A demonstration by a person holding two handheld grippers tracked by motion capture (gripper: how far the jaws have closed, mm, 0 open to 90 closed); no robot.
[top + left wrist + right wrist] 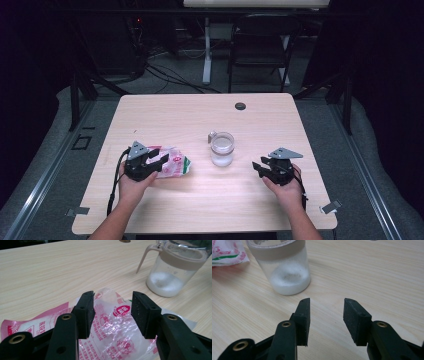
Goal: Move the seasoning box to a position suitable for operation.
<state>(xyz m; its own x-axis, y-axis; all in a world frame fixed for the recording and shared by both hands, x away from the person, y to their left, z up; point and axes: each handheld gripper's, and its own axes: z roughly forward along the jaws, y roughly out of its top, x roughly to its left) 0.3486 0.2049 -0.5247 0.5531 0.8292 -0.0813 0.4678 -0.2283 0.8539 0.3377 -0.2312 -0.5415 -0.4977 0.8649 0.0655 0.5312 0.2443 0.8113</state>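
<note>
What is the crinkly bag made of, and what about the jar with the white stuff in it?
The bag looks like thin, shiny plastic film: it is wrinkled, partly see-through and printed in pink and red. The jar could be clear glass or hard plastic; the white powder shows through its wall. Its beige band and thin handle look like matte plastic.

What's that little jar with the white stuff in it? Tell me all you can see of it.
The jar is a small clear container, plastic or glass by its look, with a beige band round the top and a thin beige handle sticking out from the rim. White powder or grains fill roughly its bottom third. It stands upright on the wooden table, near the middle, between the two tongs. Nothing touches it; a pink-printed plastic bag lies apart on one side.
</note>
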